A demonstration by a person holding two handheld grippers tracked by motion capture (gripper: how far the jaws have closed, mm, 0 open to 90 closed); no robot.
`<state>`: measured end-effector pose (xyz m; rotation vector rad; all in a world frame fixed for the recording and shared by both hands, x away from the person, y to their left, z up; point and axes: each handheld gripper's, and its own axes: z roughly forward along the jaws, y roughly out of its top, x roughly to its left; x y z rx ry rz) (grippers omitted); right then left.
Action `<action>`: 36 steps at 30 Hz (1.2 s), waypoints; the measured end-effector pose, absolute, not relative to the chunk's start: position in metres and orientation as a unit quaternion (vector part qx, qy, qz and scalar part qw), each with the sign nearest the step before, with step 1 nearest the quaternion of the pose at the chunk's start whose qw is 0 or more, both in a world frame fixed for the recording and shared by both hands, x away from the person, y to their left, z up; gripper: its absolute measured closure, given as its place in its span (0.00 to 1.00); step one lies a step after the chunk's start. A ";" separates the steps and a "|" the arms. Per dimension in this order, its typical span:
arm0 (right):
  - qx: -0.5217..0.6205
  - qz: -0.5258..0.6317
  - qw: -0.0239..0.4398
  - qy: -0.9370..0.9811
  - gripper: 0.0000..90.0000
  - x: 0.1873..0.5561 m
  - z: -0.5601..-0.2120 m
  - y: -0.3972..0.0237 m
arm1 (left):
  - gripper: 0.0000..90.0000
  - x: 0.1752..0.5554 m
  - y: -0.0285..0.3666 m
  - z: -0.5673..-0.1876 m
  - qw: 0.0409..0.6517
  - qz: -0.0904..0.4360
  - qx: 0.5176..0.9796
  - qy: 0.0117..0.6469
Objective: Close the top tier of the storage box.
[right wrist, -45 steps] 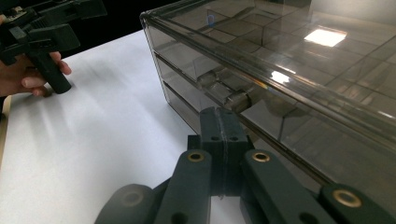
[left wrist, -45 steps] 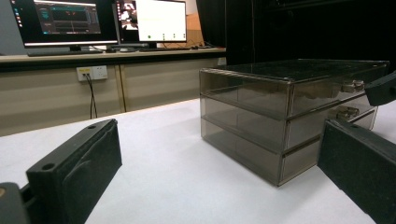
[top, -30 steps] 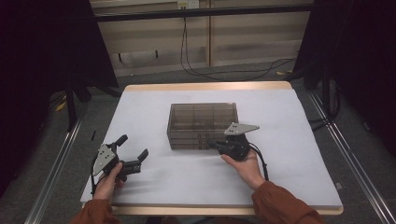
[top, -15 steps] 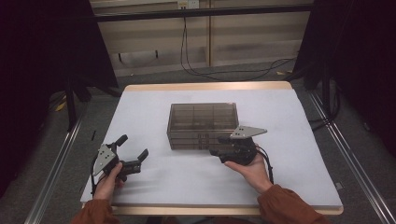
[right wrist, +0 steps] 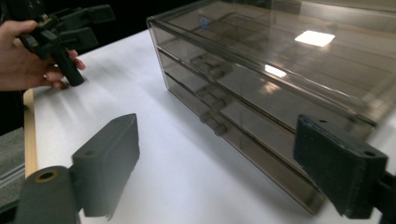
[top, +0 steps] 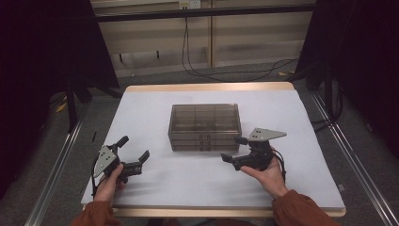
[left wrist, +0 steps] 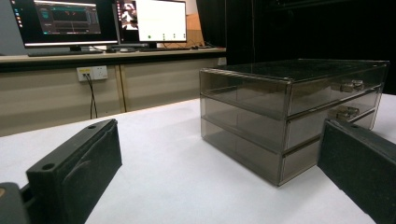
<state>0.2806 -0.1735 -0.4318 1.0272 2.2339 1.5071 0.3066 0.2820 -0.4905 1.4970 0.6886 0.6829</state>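
The smoky drawer box [top: 205, 127] sits mid-surface [top: 155, 108], all drawers shut. The right gripper [top: 234, 149], just beside its front, has just been spreading its fingers, nothing between them; next, I judge, comes pinching a handle [right wrist: 215, 127]. The left gripper [top: 133, 149] rests apart, fingers spread; its view shows monitors [left wrist: 60, 21].

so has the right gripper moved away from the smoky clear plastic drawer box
Yes. The right gripper has pulled back from the drawer box front, toward the table's near edge, its jaws just opening, nothing between them.
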 end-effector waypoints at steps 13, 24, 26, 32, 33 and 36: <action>0.406 0.501 0.151 0.750 0.08 0.269 -0.440 -0.221 | 0.00 0.307 0.282 -0.490 0.629 0.298 0.653 0.300; 0.433 0.459 0.178 0.755 0.07 0.257 -0.442 -0.251 | 0.00 0.307 0.283 -0.490 0.626 0.298 0.656 0.298; 0.441 0.449 0.186 0.755 0.07 0.256 -0.442 -0.257 | 0.00 0.306 0.283 -0.490 0.626 0.298 0.656 0.298; 0.471 0.437 0.210 0.737 0.06 0.251 -0.448 -0.277 | 0.00 0.307 0.282 -0.490 0.627 0.298 0.654 0.300; 0.473 0.434 0.217 0.736 0.07 0.251 -0.449 -0.280 | 0.00 0.307 0.282 -0.490 0.627 0.298 0.655 0.300; 0.483 0.419 0.228 0.734 0.06 0.252 -0.453 -0.288 | 0.00 0.307 0.283 -0.490 0.624 0.298 0.657 0.300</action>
